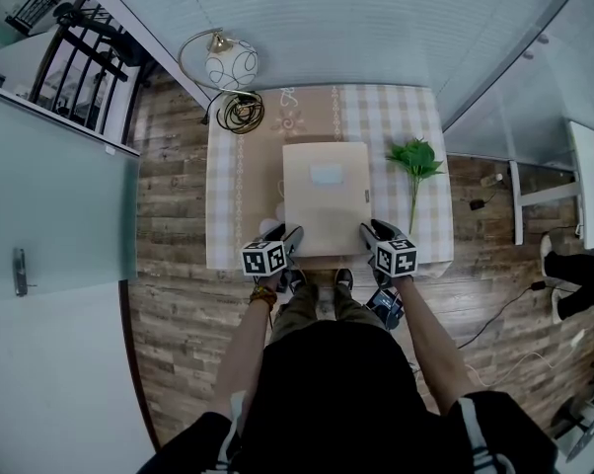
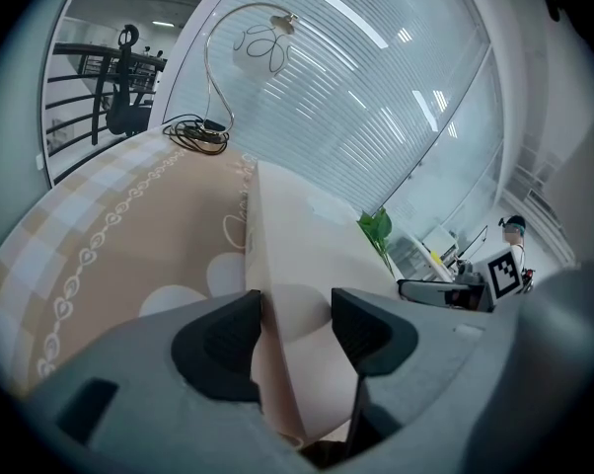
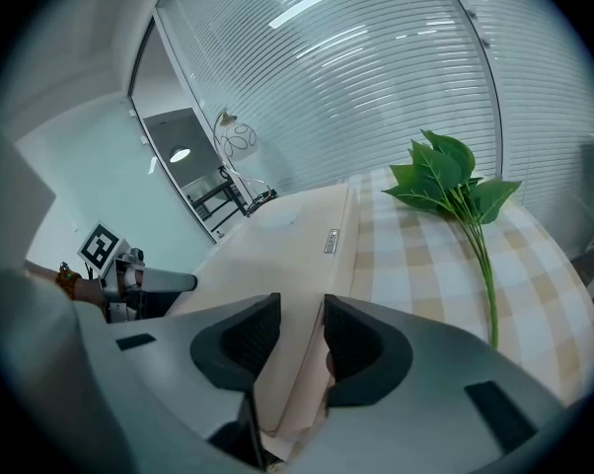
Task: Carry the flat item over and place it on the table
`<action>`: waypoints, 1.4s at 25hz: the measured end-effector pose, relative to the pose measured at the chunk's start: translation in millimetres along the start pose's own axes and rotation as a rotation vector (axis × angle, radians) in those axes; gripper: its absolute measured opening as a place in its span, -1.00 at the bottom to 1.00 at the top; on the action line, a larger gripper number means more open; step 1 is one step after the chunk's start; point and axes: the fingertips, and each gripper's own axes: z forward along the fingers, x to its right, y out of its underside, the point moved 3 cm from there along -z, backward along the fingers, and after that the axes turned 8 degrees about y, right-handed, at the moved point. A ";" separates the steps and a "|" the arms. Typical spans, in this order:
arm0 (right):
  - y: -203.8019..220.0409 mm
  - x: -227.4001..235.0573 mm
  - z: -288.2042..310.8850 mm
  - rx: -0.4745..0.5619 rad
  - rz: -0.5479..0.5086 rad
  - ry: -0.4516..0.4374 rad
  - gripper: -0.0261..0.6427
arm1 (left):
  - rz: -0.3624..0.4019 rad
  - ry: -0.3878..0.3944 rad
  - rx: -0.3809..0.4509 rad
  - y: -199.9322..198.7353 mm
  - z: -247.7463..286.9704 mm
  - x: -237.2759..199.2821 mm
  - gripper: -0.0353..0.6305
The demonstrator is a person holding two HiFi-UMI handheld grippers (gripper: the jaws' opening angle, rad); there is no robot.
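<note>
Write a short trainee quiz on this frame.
1. True or false: the leafy sprig lies on top of the box.
2. Where on the table does the lamp stand? A) near edge B) far left corner C) right of the sprig
3. Fill in: the left gripper and right gripper each clamp a near ___ of the box.
Key: 1 false, it lies beside the box; 2 B; 3 corner.

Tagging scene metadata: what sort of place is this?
Likely an office or studio corner staged as a dining spot: ribbed glass partitions all round, wood-look floor, and a small checked-cloth table with a lamp.
</note>
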 end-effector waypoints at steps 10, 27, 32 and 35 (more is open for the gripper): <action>1.0 0.2 0.6 0.000 -0.007 -0.002 -0.56 | 0.005 0.009 0.016 0.0 1.1 -3.3 -0.21; 4.8 2.8 0.0 0.026 0.022 0.001 -0.51 | -0.051 0.038 0.031 5.2 1.3 -9.0 -0.20; 4.5 2.5 2.8 0.016 0.012 0.003 -0.50 | -0.058 0.044 0.025 4.9 3.4 -10.9 -0.20; 4.5 2.0 2.1 0.009 0.005 0.007 -0.50 | -0.054 0.039 0.016 4.6 3.1 -10.7 -0.20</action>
